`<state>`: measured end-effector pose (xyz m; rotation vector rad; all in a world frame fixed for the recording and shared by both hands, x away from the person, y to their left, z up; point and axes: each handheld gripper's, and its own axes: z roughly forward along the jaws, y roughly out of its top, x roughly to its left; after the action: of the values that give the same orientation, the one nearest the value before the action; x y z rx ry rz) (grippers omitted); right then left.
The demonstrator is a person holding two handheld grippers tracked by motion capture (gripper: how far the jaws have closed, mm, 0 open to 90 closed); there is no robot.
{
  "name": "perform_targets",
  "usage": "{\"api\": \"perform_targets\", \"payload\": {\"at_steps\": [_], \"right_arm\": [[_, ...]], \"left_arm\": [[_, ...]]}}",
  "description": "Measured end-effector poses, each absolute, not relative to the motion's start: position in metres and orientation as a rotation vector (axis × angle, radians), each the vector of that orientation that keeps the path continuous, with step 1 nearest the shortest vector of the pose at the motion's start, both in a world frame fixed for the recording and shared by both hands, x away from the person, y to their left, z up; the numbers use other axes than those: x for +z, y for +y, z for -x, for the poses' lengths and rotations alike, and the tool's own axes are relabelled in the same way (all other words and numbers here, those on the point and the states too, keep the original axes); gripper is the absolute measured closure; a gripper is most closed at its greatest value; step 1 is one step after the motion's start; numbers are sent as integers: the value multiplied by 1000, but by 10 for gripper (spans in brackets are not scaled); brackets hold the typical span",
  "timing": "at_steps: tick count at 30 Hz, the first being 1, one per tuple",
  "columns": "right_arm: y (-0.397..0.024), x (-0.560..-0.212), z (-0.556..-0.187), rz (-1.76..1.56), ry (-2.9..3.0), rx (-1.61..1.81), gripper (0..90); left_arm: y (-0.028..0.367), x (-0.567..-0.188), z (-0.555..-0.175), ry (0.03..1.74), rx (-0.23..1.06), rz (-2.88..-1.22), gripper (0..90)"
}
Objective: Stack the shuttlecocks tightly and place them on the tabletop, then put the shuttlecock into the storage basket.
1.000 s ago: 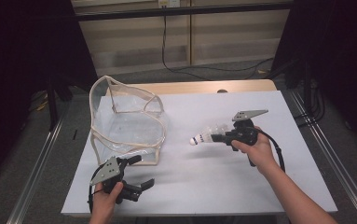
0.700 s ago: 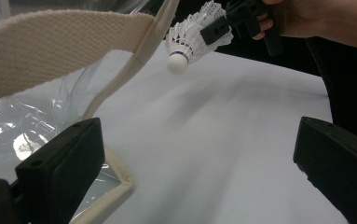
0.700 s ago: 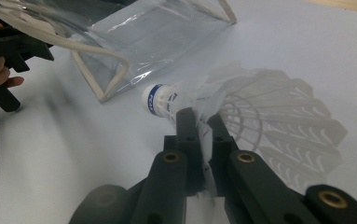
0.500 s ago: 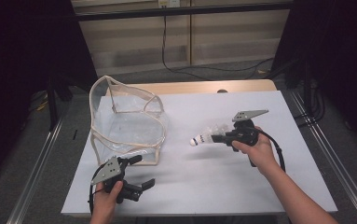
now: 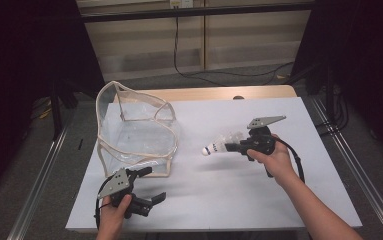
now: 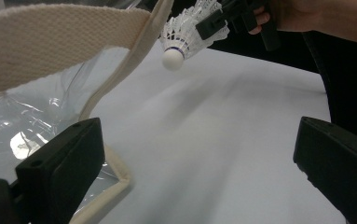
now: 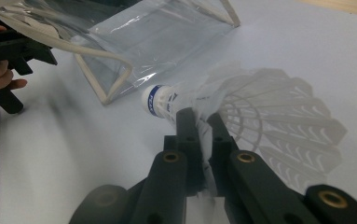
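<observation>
Right gripper view: the right gripper [image 7: 199,123] pinches a feather-light, crushable shuttlecock [image 7: 241,109] by its skirt (the cork is sturdier), beside the clear bag [image 7: 134,32]; left gripper [image 6: 199,154] fingers gape empty.

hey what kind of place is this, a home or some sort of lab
Most likely a lab or recording setup, not a home. A plain white table stands between metal rails, with dark curtains at the sides and cables on the floor. A person works with handheld grippers beside a clear bag.
</observation>
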<state>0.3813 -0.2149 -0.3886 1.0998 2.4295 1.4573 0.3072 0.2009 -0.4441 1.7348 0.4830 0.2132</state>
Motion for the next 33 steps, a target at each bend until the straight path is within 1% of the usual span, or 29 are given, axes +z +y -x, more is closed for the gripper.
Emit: {"api": "perform_targets", "payload": {"at_steps": [25,33], "right_arm": [[-214,-380,-381,-1084,2431,1473,878],[-215,-371,-381,-1076,2425,1476,878]], "left_arm": [[203,-444,-306,484,218,-1733,21],[202,-443,-306,485,214,-1727,21]]}}
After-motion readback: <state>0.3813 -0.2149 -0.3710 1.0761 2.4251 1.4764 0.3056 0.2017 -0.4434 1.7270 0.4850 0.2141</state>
